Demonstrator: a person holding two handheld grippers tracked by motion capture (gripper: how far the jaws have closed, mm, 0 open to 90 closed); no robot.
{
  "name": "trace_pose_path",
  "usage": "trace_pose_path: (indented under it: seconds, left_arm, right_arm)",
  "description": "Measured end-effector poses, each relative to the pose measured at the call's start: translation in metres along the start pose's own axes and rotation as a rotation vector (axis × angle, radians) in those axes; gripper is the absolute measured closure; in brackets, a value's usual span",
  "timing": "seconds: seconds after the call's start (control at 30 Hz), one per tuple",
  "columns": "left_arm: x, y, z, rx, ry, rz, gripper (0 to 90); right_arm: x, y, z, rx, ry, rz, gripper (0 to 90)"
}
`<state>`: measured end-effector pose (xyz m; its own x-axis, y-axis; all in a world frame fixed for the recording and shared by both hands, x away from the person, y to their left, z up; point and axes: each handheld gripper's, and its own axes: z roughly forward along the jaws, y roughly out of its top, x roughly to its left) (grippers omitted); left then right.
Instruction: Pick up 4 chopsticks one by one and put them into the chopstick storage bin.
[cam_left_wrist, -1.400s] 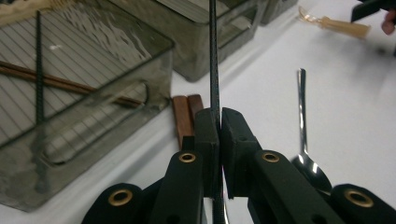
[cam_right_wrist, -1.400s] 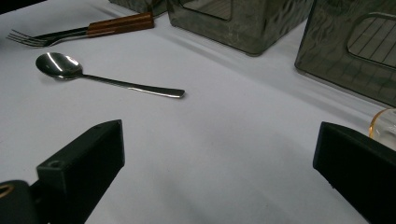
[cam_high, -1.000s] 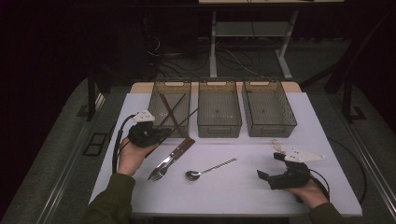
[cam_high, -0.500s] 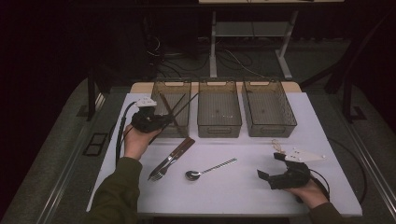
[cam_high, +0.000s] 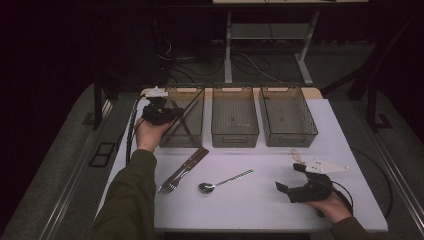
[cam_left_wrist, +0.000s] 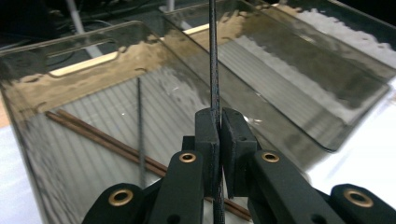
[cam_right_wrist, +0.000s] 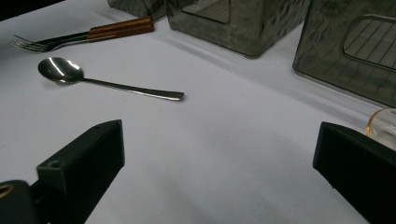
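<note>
Here, at the far left, a thin dark chopstick (cam_left_wrist: 214, 70) is pinched between the pressed-together jaws of the left gripper (cam_high: 161, 111), which is held over the left bin (cam_high: 196, 90). The stick is gripped near one end, so that its long free part can be tipped down inside the bin's walls. Another dark chopstick (cam_left_wrist: 139, 121) and a pair of brown chopsticks (cam_left_wrist: 98, 135) are already lying on that bin's ribbed floor, so the bin is judged to be reserved for chopsticks. The middle bin (cam_high: 234, 135) and the right bin (cam_high: 292, 141) are set just beside it, probably for other kinds of cutlery. On the white table (cam_high: 260, 205) in front of the bins, a wooden-handled fork (cam_high: 181, 171) and a spoon (cam_high: 223, 181) are left near each other, apparently awaiting sorting. At the right, the right gripper (cam_high: 289, 180) is rested on the table with its jaws spread wide and nothing between them, seemingly kept ready. A small glass object (cam_right_wrist: 384, 126) is seen just beside one jaw.
</note>
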<state>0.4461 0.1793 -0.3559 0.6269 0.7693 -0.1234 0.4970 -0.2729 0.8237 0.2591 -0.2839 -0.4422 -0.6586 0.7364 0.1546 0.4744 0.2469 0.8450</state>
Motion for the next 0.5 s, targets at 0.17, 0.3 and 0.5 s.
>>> trace_pose_path:
  seconds: [0.17,0.3,0.5]
  left_arm:
    - [0.009,0.005,0.007,0.008,0.032,0.007,86.2]
    - [0.015,0.008,0.012,-0.005,0.041,0.014,86.2]
    - [0.024,0.004,0.021,0.003,0.062,0.006,86.2]
  right_arm:
    - [0.0,0.0,-0.001,-0.002,0.001,0.005,1.8]
    - [0.0,0.0,-0.001,-0.005,0.005,0.007,1.8]
    - [0.0,0.0,-0.001,-0.007,0.009,0.01,1.8]
